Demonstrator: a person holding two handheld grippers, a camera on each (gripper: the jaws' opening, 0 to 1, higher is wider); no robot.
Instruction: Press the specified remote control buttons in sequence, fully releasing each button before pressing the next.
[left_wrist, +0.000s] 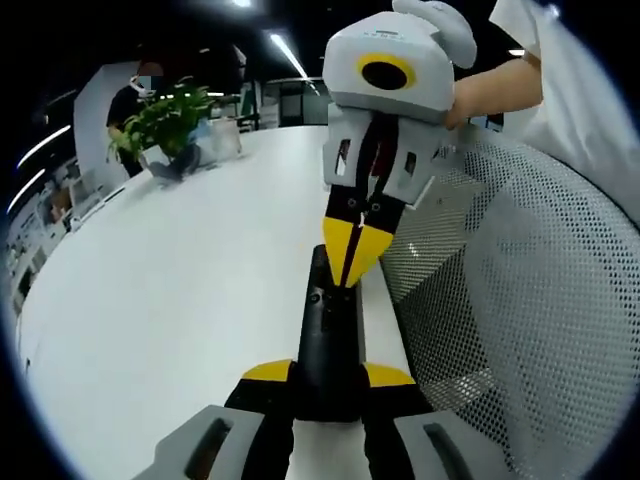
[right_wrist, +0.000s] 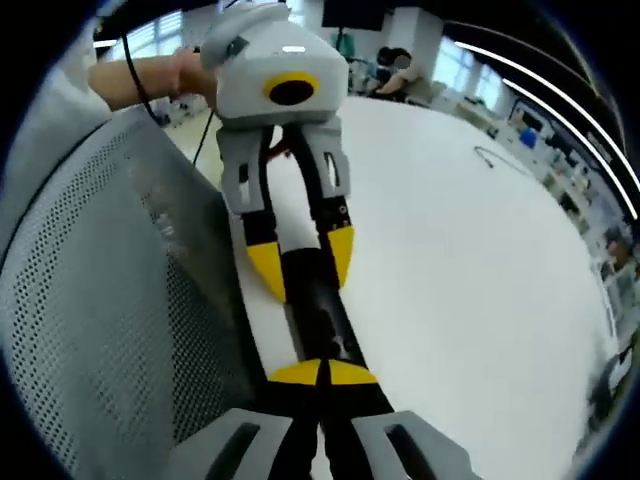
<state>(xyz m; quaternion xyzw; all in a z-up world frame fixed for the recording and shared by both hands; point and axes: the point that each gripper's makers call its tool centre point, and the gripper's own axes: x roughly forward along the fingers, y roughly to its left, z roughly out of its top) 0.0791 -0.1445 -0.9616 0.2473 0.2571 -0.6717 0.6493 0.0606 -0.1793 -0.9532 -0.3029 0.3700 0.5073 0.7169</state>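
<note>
A slim black remote control (left_wrist: 330, 335) lies lengthwise along the white table's (left_wrist: 180, 300) edge. In the left gripper view my left gripper (left_wrist: 328, 375) is shut on its near end, one yellow fingertip on each side. My right gripper (left_wrist: 357, 250) comes down from the far side, its yellow tips shut together and touching the top of the remote's far end. In the right gripper view the shut right gripper (right_wrist: 324, 374) rests its tips on the remote control (right_wrist: 318, 305), while the left gripper (right_wrist: 303, 262) clamps it from the other end.
A grey mesh chair back (left_wrist: 520, 300) stands close beside the remote, against the table's edge. A potted plant (left_wrist: 165, 120) sits at the table's far end, with a person behind it. A hand (left_wrist: 480, 95) holds the right gripper. A thin cable (right_wrist: 495, 158) lies on the table (right_wrist: 460, 280).
</note>
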